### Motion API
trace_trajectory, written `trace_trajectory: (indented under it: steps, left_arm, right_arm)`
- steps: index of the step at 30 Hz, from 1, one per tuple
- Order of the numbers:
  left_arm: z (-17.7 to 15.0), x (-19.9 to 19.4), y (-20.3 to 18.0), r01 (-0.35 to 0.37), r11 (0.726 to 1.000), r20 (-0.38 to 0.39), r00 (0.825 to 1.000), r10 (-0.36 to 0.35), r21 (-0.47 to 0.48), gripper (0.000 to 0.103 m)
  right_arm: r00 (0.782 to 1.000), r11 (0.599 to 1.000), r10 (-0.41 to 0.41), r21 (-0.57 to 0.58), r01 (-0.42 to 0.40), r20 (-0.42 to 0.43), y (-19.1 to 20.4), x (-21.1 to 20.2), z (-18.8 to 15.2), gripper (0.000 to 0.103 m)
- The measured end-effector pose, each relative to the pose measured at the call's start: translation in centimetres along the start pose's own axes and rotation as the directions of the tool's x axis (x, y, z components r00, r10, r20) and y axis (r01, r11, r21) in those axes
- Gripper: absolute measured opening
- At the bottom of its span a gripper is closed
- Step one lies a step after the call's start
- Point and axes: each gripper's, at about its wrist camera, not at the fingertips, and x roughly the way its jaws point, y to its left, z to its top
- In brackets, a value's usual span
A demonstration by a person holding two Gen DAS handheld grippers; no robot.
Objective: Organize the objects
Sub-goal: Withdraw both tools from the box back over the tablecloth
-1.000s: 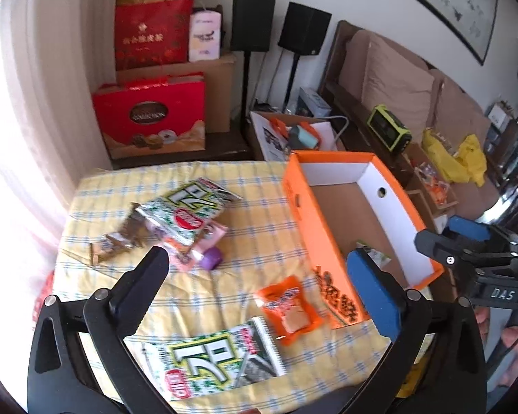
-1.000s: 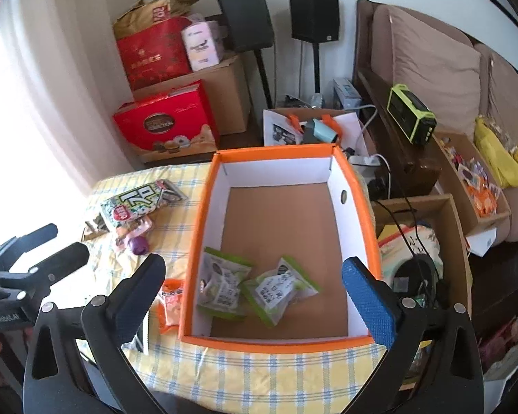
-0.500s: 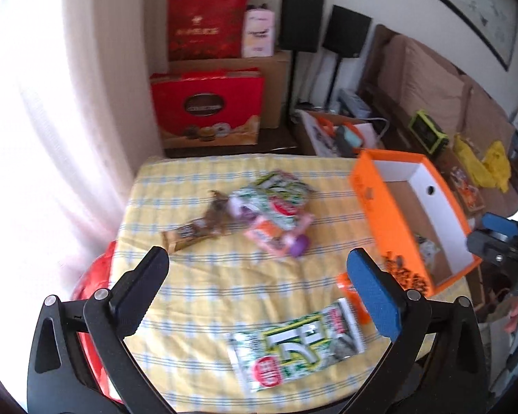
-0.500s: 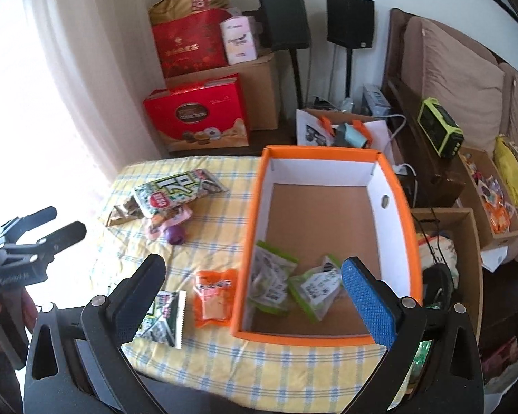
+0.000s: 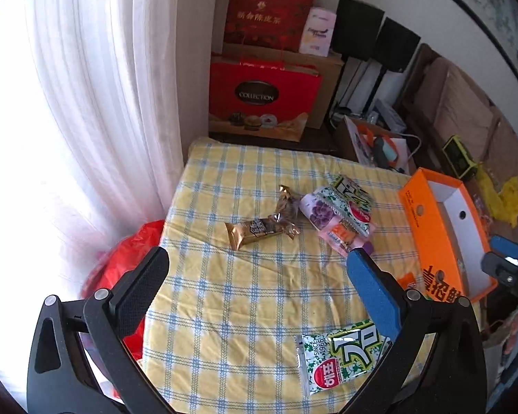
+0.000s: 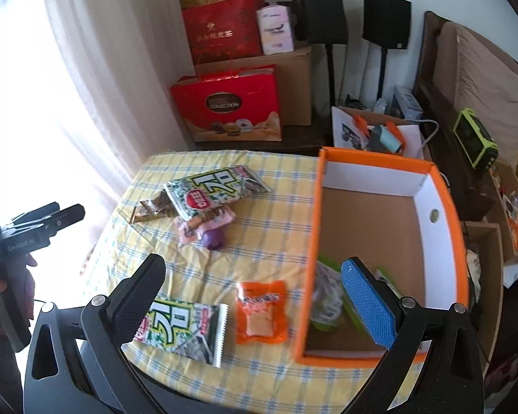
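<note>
A: What are the grippers doing?

B: The left gripper [image 5: 257, 284] is hovering over the checked tablecloth [image 5: 252, 296], jaws spread wide and gripping nothing. The right gripper [image 6: 255, 288] is hanging near the orange box [image 6: 447, 203], jaws also released and empty.

A: Where are the snacks lying?

B: In the right wrist view, one green-and-white packet [image 6: 186, 327] is lying at the near edge of the table, with an orange pouch [image 6: 261, 312] just to its right, close beside the box's left wall. Farther away, a second green-and-white packet [image 6: 216, 191] is overlapping a pink packet [image 6: 203, 224] and a purple piece [image 6: 212, 238].

A: Anything left of those?

B: A gold-wrapped bar [image 5: 255, 231] is lying to their left, touching a crumpled brown wrapper [image 5: 286, 203].

A: And the box?

B: It is sitting on the right side of the table, with green pouches [image 6: 324, 296] lying at its near end, partly hidden behind the blue finger [image 6: 367, 305].
</note>
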Motion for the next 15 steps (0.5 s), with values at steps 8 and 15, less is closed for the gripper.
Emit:
trace_trajectory:
  steps: [8,15]
  left_arm:
    - [-0.2,1.5,2.4,0.010,0.998,-0.023,1.000,-0.011,-0.062,0.102]
    - [-0.1,3.1,3.0,0.005,0.997,-0.040,0.999,-0.009,-0.079,0.102]
  right_arm:
    - [0.999,0.999,0.034,-0.016,-0.035,-0.030,1.6,2.8,0.5,0.091]
    - [0.996,0.998,0.040,-0.047,-0.043,-0.076,3.1,5.6,0.2,0.089]
